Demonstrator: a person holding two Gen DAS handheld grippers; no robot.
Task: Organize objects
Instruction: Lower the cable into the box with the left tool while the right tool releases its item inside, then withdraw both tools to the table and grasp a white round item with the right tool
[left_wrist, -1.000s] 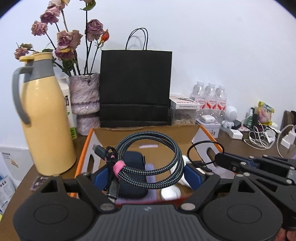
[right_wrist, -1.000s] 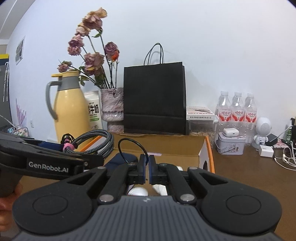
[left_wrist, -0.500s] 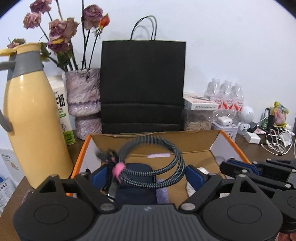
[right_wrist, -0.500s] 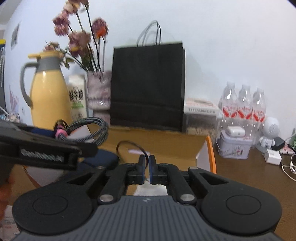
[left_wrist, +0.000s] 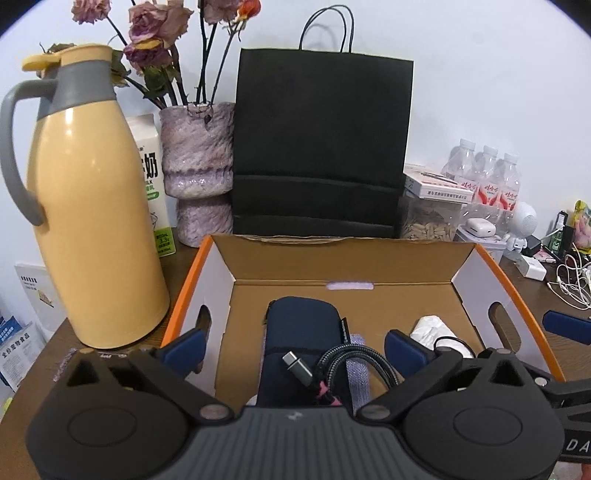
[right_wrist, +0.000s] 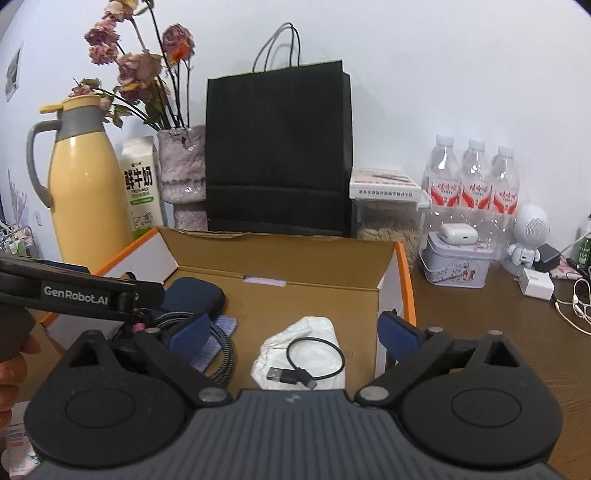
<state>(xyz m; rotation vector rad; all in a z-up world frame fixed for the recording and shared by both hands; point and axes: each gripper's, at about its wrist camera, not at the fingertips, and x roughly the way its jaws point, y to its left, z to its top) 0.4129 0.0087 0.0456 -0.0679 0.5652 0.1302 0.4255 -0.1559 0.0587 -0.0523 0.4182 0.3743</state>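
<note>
Both claws are hanging over the open cardboard box (left_wrist: 369, 254) on the worktop (right_wrist: 498, 332), jaws spreading wide and gripping nothing. The left claw (left_wrist: 293, 345) is opening, with the braided cable (left_wrist: 351, 363) lying slack below and between its pads, not pressed by either; the coil is resting in the box partly on the dark blue pouch (left_wrist: 301, 332), grey plug end up, pink tie near the bottom edge of the view. The right claw (right_wrist: 295, 328) is opening too, and the thin black USB cable (right_wrist: 314, 363) is lying loose on the white crumpled tissue (right_wrist: 295, 339) on the box floor, clear of both pads. Judging handling: the braided cable is looking light but springy, so it is likely wanting to uncoil; best taken at the pink tie where the loops are bundled, not by the plug. The thin black cable is looking very light and floppy, easy to slide off the tissue; pinching across the loop or just behind the USB plug should hold it. The pouch is looking soft and padded, fine to squeeze mid-body. The yellow thermos jug (left_wrist: 96, 206) and black paper bag (left_wrist: 321, 147) are standing just beside and behind the box, so wide swings could be risking a knock.
</note>
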